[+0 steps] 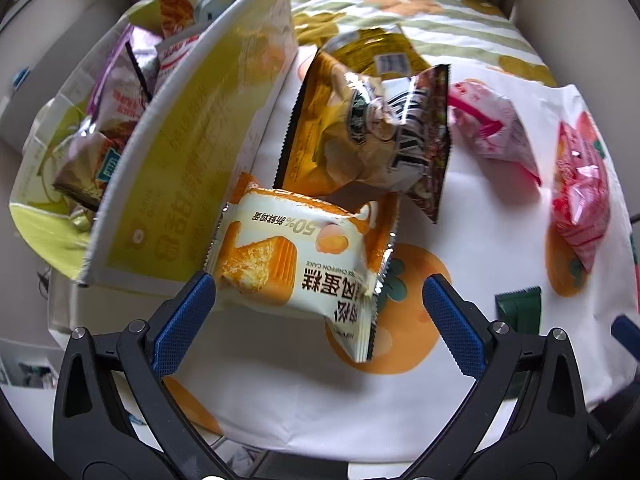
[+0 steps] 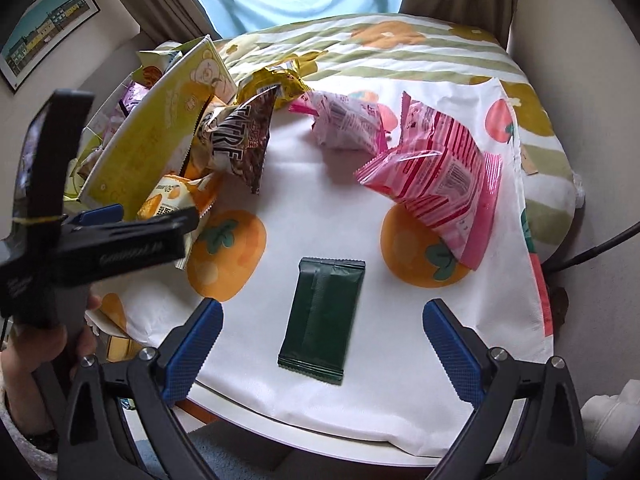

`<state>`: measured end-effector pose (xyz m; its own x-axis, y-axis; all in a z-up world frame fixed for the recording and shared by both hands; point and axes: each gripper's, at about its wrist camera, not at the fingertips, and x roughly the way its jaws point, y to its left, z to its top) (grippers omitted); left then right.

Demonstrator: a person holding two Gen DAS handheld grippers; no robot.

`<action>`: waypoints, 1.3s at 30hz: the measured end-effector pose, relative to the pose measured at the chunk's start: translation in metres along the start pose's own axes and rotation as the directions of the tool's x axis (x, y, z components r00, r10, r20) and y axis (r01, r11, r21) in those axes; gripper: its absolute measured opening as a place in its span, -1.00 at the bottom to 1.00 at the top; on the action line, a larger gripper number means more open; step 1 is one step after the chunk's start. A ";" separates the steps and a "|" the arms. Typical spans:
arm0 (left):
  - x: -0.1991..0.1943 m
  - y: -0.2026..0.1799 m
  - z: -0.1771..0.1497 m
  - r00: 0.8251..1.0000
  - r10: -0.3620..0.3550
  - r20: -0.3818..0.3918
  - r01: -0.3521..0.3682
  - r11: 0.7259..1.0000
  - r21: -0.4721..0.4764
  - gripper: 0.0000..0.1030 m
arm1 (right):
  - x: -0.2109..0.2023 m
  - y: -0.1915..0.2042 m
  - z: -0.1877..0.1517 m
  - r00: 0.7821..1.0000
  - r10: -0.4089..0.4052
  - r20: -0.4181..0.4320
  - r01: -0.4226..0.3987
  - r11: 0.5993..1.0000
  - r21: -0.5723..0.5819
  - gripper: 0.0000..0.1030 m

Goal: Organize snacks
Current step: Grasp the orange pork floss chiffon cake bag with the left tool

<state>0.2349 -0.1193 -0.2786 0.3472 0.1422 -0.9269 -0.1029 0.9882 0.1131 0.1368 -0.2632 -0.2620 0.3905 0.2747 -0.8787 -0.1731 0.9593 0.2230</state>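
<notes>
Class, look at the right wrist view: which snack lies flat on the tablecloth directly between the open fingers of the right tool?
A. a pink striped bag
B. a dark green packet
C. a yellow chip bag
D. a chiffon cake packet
B: the dark green packet lies flat on the tablecloth right between the spread fingers of the right tool, untouched by either.

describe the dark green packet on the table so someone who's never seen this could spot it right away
On the white tablecloth with orange fruit prints, look at the near edge, between two printed fruits. The dark green packet lies flat there, alone. Unlike the puffy pink and yellow bags, it is plain, slim and rectangular.
</notes>
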 end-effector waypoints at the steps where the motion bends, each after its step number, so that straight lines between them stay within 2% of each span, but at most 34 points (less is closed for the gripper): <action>1: 0.004 -0.001 0.002 1.000 0.014 -0.005 -0.014 1.000 -0.002 0.99 | 0.001 0.000 -0.001 1.000 -0.001 -0.003 0.001 1.000 -0.004 0.94; 6: 0.024 -0.006 0.010 0.993 0.114 -0.021 -0.113 0.993 0.027 0.99 | 0.013 -0.002 -0.004 1.000 0.004 -0.025 -0.004 1.000 -0.001 0.94; 12: 0.049 -0.004 0.017 0.985 0.129 -0.115 -0.128 0.992 0.020 0.99 | 0.026 0.000 -0.005 0.999 0.021 -0.044 -0.021 1.000 0.007 0.94; 21: 0.044 -0.020 0.009 0.993 0.002 -0.116 0.007 0.997 0.076 0.99 | 0.034 0.003 -0.005 0.999 0.014 -0.046 -0.013 1.000 0.012 0.94; 24: 0.039 -0.019 0.012 0.995 -0.001 -0.104 0.008 0.997 0.073 0.99 | 0.037 0.005 -0.006 0.999 0.003 -0.047 -0.003 1.000 0.007 0.94; 28: 0.042 -0.008 0.022 0.996 0.005 -0.093 -0.004 1.000 0.013 0.99 | 0.041 0.011 -0.009 0.998 -0.046 -0.048 0.045 0.998 -0.032 0.94; 33: 0.060 -0.017 0.020 0.991 0.036 -0.129 -0.029 0.998 0.060 0.99 | 0.049 0.020 -0.014 0.993 -0.115 -0.036 0.112 0.991 -0.070 0.93; 39: 0.067 -0.014 0.028 0.986 -0.068 -0.155 0.075 0.997 0.034 0.95 | 0.053 0.024 -0.019 0.988 -0.152 -0.021 0.150 0.986 -0.076 0.89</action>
<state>0.2858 -0.1221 -0.3323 0.2051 0.0639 -0.9766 -0.0450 0.9974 0.0558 0.1362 -0.2272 -0.3111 0.3933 0.1247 -0.9109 -0.1808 0.9819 0.0564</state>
